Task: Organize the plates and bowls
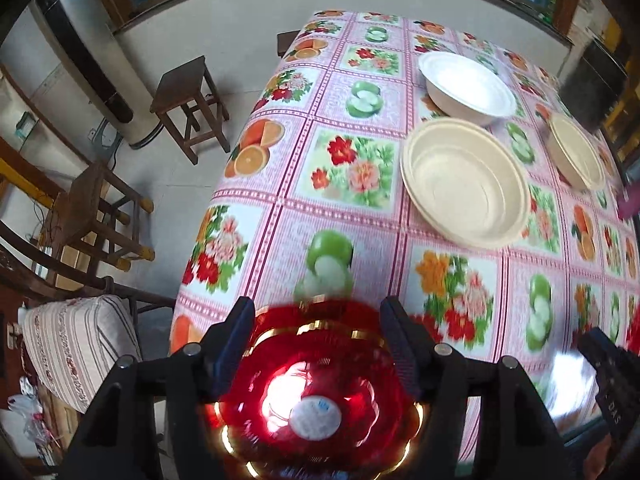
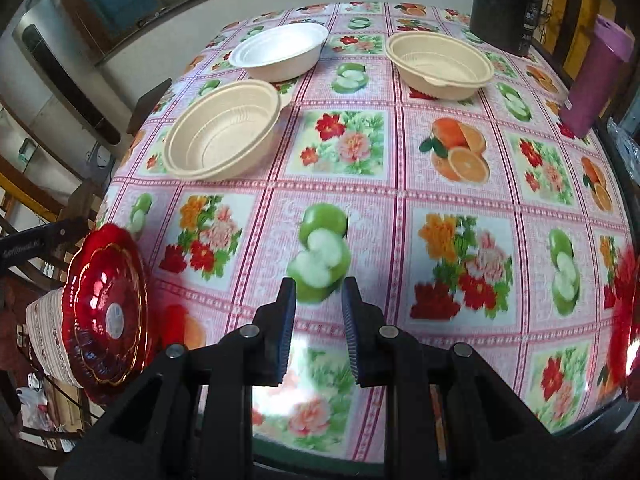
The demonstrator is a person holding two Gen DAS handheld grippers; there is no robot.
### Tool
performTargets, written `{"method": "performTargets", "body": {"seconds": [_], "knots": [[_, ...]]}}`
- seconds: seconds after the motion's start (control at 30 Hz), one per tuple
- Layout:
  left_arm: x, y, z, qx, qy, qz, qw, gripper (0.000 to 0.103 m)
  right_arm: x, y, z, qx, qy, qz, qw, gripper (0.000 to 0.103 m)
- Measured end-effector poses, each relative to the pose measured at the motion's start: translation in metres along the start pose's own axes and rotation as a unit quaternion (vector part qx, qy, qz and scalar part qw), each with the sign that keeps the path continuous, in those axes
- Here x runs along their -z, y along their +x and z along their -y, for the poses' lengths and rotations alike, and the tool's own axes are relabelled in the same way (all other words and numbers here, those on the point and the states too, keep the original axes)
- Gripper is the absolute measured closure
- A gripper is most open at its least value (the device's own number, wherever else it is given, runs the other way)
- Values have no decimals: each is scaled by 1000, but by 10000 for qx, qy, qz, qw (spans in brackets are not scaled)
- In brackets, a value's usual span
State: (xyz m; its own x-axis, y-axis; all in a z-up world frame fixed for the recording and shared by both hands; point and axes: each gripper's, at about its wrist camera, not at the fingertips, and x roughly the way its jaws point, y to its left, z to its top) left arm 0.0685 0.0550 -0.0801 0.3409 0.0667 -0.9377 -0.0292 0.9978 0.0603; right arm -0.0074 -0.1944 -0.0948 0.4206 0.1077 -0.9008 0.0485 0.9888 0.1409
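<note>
A red glass plate with gold trim sits between the fingers of my left gripper at the table's near left corner; in the right wrist view the plate is tilted up off the table. Whether the jaws press on it I cannot tell. My right gripper is open and empty above the front edge. A beige bowl, a white bowl and a second beige bowl stand farther back. Another red plate shows at the right edge.
The table has a fruit-and-flower cloth. A black pot and a purple container stand at the far right. Wooden stools and a cushioned chair stand left of the table.
</note>
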Motion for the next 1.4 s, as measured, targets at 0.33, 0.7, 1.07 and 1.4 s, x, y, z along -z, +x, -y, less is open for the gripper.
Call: {"method": "performTargets", "body": {"seconds": [0.33,0.7,1.07,1.4], "knots": [[-61,24,17,-146,-500,37,9986,32,-74,27,-6,-452,-166,116,9988,77],[-85,62,41,-307,-572,-322,9974,29,-123,73,-18,-780,-3,-180,9968,65],[-92,79,45,-337,-573,-449,9968,24,-136,101,-24,-544,0,-515,9972,64],[-91,89,61,-132,-175,-579,9981,33,-134,111,-28,-265,-1,-698,9972,79]]}}
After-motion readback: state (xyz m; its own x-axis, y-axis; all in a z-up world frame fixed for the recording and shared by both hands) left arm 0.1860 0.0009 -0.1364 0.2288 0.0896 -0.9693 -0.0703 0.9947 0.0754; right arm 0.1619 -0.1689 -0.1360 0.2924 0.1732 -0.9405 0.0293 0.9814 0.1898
